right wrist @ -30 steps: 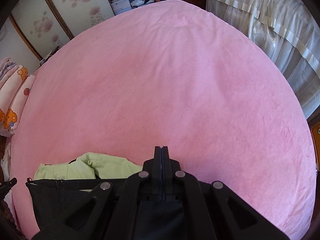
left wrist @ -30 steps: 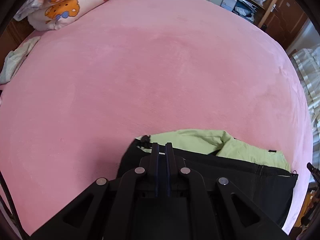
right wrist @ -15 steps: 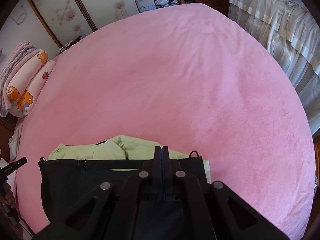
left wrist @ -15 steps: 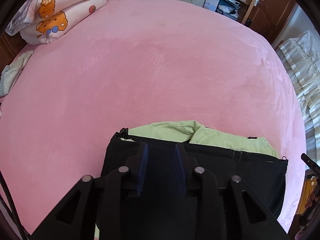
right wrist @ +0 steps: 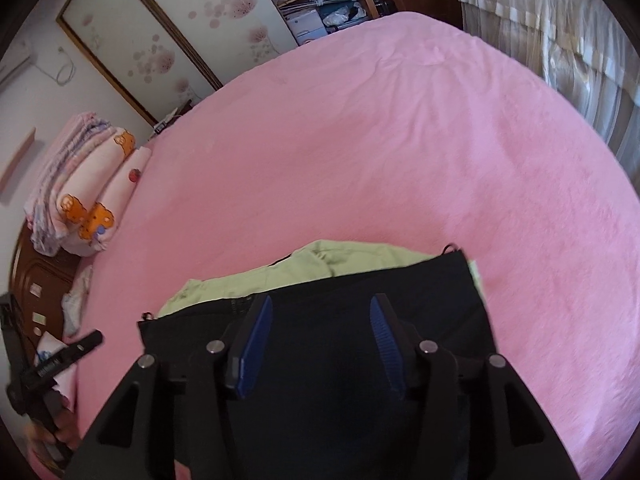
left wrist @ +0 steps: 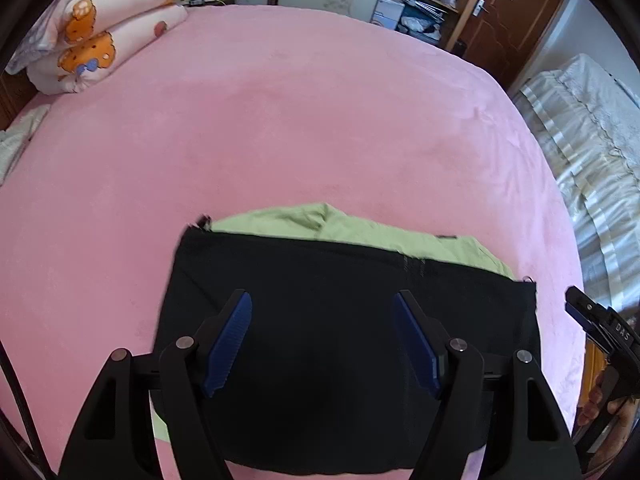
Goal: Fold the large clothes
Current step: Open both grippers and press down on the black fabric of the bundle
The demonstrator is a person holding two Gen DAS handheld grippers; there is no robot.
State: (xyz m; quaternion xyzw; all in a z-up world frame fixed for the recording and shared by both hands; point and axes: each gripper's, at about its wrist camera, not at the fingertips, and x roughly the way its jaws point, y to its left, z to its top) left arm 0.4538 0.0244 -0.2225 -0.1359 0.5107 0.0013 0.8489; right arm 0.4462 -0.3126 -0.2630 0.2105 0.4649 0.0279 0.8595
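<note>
Now both grippers hang over the folded garment, jaws parting!

Left gripper (left wrist: 322, 306) is spreading wide above the black garment (left wrist: 320, 292), blue pads (left wrist: 230, 340) clear of the cloth, nothing pinched. Right gripper (right wrist: 320, 308) is opening too, empty over the same black fabric. That garment lies folded at the near edge of the pink bed (left wrist: 300, 120), lime-green lining (left wrist: 360, 230) peeking out along its far side. A cartoon-print quilt (left wrist: 100, 36) sits well away at the far corner.

Beyond the tongs, the pink bed (left wrist: 320, 120) lies bare; only the folded quilts (left wrist: 104, 36) block its far-left corner.
</note>
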